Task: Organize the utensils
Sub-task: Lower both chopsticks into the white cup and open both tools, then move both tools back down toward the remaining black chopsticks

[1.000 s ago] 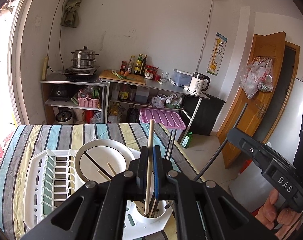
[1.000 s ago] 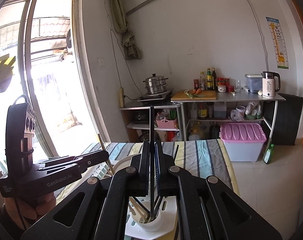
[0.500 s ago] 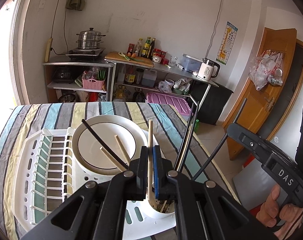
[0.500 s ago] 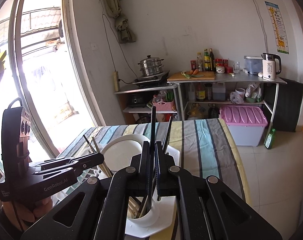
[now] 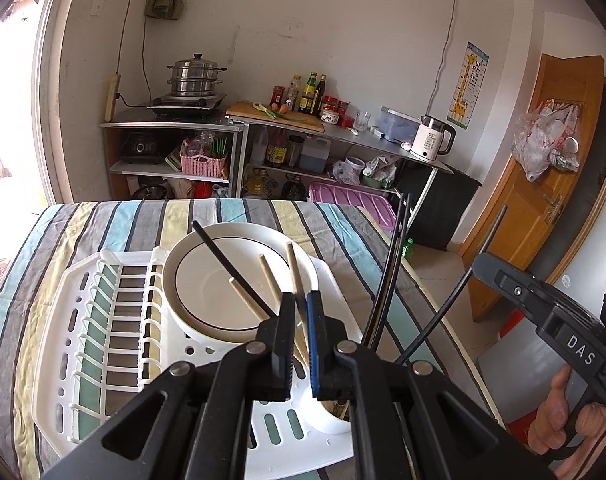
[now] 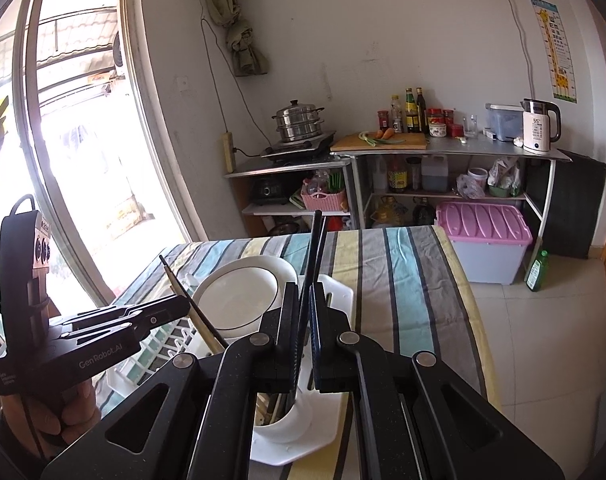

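My left gripper [image 5: 301, 304] stands just above the white utensil cup [image 5: 326, 414] at the near right corner of the white dish rack [image 5: 103, 320]. Its jaws are slightly apart, with a wooden chopstick [image 5: 296, 276] standing loosely between them, its lower end in the cup. My right gripper [image 6: 302, 298] is over the same cup [image 6: 285, 420]; its jaws are slightly apart around a black chopstick [image 6: 314, 248]. Several wooden and black chopsticks lean out of the cup. A white plate [image 5: 239, 276] lies in the rack.
The rack sits on a table with a striped cloth [image 5: 123, 220], whose right edge drops to a tiled floor. Kitchen shelves with a steamer pot [image 5: 195, 76], bottles and a kettle [image 5: 433, 142] stand along the far wall. A pink-lidded bin [image 6: 485, 236] is beyond the table.
Both grippers have tilted down towards the cup. The jaws of both have eased apart, and the wooden and black chopsticks have dropped lower into the cup.
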`<state>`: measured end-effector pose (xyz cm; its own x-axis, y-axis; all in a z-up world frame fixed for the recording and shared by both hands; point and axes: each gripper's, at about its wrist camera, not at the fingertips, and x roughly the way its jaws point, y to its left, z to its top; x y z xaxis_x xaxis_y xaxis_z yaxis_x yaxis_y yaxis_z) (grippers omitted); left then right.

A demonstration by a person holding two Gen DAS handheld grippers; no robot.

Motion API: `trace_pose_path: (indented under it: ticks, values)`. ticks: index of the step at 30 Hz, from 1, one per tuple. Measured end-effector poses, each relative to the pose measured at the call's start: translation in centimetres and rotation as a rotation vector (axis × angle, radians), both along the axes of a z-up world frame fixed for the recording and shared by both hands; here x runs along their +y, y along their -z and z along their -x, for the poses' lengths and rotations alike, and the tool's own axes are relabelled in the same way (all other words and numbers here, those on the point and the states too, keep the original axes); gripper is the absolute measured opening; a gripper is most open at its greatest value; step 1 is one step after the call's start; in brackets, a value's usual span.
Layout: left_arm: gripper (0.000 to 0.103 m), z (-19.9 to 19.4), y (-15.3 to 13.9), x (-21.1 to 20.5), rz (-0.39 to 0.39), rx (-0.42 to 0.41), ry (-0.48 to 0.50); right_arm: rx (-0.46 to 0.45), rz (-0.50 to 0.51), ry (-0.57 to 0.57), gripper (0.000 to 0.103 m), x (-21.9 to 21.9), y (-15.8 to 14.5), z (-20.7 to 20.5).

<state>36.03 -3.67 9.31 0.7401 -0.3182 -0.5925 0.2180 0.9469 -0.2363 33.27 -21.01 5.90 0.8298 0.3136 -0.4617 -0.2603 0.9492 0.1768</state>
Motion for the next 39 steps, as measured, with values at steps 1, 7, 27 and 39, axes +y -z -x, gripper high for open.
trace_pose_path:
  ticks: [1, 7, 27, 39]
  values:
    - [0.006, 0.1, 0.0, 0.1, 0.003, 0.000, -0.003, -0.004, 0.001, 0.001, 0.009, -0.1, 0.0, 0.2]
    - [0.008, 1.9, -0.1, 0.9, -0.017, -0.018, -0.024, -0.017, 0.004, 0.000, 0.013, -0.3, -0.1, 1.9]
    - [0.015, 16.4, 2.8, 1.6, -0.025, -0.064, -0.029, -0.031, -0.001, -0.024, 0.015, -2.2, 3.7, 16.3]
    - [0.015, 22.9, 5.1, 0.2, -0.027, -0.037, 0.019, 0.000, -0.017, -0.018, 0.015, -3.1, 6.1, 22.1]
